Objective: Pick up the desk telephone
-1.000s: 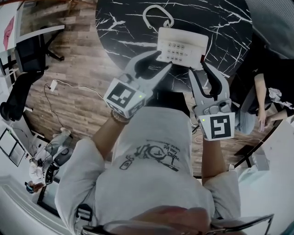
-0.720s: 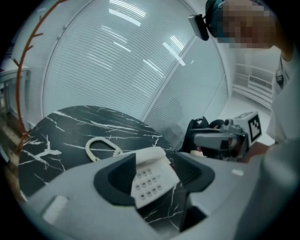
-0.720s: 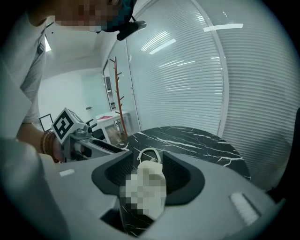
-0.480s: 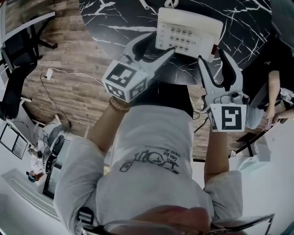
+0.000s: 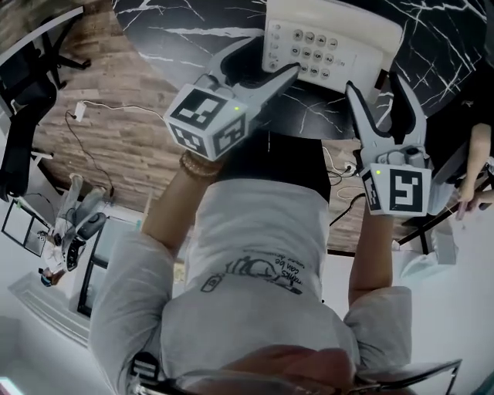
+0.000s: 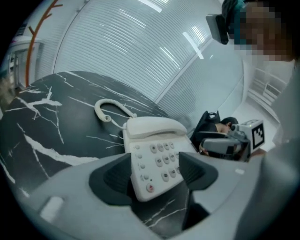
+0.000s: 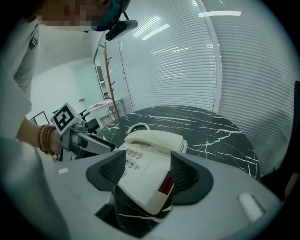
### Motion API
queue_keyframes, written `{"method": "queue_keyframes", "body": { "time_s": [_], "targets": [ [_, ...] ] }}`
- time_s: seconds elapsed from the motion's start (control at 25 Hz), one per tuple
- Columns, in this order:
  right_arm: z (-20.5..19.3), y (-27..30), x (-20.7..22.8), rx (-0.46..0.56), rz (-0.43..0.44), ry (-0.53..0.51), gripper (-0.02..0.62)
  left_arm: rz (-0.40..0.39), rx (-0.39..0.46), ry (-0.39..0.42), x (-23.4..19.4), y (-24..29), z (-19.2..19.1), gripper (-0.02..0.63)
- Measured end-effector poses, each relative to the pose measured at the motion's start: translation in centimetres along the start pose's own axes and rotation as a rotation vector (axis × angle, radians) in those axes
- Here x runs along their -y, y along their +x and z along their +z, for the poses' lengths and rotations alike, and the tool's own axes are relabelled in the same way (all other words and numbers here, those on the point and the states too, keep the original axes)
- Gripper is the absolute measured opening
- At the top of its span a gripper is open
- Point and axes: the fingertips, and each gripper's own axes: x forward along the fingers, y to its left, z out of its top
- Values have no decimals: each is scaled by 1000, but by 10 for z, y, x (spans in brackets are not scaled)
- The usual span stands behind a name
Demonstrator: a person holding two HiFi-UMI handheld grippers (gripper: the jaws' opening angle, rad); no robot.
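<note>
The cream-white desk telephone [image 5: 332,42] before me sits on the black marbled table [image 5: 193,31] near my edge, handset resting in its cradle, grey keypad facing up, a red patch on one side, its white cord [image 6: 110,110] looping behind.

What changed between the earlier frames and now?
Both the left gripper and right gripper came down to the desk telephone, jaws opening. Each now straddles a near corner without gripping it. Nothing was taken or released. Telephone, handset and cord stayed put on the black marble table.
</note>
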Motion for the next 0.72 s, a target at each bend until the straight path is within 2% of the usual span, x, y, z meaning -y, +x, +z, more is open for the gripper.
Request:
{"method": "queue_keyframes", "body": {
  "time_s": [0.32,0.4,0.48,0.72],
  "targets": [
    [-24,13,14,-4,-25,26,330,-8,-8,-45,-11,16,-14,361],
    [-25,13,15,1,-30,29,330,-5,-7,-46,-12,20,-15,370],
    [-28,14,18,1,-40,45,364,-3,-4,-44,-12,23,-15,375],
    [-44,21,25,-20,-23,92,365,7,-8,-44,-12,26,-14,376]
  ]
}}
